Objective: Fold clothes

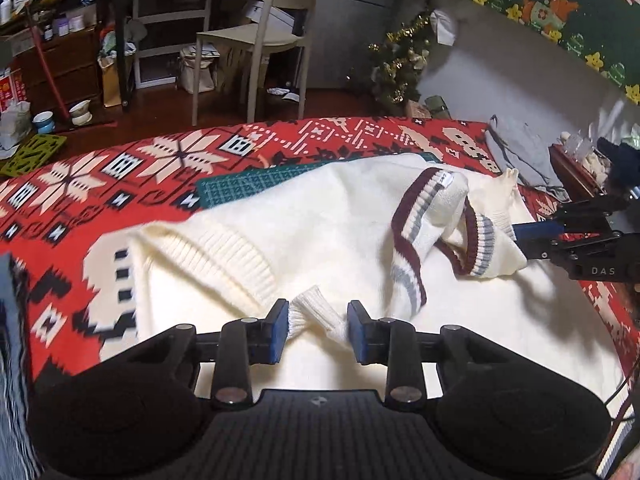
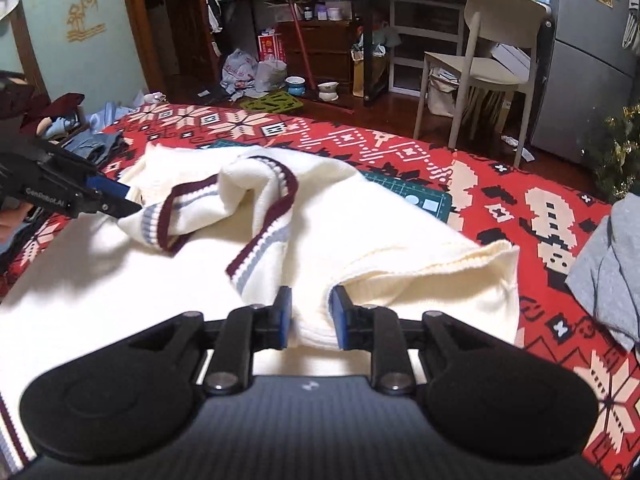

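Sweater vest (image 1: 320,216): cream knit with maroon-and-blue trimmed neckline, lying across the centre of both wrist views on a red patterned cloth (image 1: 120,176), partly over a green cutting mat (image 1: 248,190). The fabric looks soft, light and limp; it will likely sag and drag rather than hold shape, and the ribbed edges should give the surest purchase.

Left gripper (image 1: 318,326): jaws partly open, a bunched ribbed corner between the blue pads, which stand at or just beside the cloth; a firm pinch does not show.

Right gripper (image 2: 310,316): jaws partly open, a thick folded layer of knit filling the gap and touching both pads; a loose hold at most, by the look of it.

Edges and room: in the right wrist view a ribbed armhole edge (image 2: 460,264) lies free at centre right, and grey clothing (image 2: 608,264) sits at the right margin, close to the vest. In the left wrist view the upper left of the cloth is open. A chair (image 1: 276,28) stands well beyond the far edge.
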Demonstrator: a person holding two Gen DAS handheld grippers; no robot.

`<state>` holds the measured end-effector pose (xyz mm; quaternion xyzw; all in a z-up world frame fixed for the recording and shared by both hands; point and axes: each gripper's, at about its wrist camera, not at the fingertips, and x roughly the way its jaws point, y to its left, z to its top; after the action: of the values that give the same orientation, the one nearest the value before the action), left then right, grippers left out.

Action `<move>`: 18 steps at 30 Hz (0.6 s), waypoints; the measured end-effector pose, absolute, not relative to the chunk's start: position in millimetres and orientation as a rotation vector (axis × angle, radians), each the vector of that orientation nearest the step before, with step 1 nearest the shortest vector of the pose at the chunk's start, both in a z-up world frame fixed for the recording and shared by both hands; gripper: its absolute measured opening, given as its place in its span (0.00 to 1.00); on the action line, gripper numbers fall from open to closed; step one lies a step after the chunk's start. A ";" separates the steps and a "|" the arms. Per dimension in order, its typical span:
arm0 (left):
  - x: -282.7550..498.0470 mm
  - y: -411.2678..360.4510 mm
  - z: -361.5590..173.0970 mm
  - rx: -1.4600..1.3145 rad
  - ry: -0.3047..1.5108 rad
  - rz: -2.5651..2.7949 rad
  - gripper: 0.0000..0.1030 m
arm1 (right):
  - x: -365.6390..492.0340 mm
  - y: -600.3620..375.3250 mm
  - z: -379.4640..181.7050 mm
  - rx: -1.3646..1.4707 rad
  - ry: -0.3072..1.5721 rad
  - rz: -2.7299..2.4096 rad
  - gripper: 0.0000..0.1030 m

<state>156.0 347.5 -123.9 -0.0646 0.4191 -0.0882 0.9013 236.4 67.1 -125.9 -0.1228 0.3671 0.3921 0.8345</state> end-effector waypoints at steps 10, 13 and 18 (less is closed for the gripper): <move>139.4 340.2 -95.8 0.048 0.755 -0.276 0.30 | 220.7 62.5 -92.5 -0.364 0.689 0.893 0.25; 148.8 327.8 -89.4 0.156 0.748 -0.361 0.30 | 228.0 68.8 -89.0 -0.379 0.704 0.917 0.25; 170.3 310.8 -98.7 0.306 0.846 -0.486 0.30 | 241.9 85.4 -106.7 -0.377 0.800 0.968 0.24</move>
<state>170.3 310.8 -98.7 0.1466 0.4050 -0.2324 0.8720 241.9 85.4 -106.7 -0.1751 0.3722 0.4501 0.7926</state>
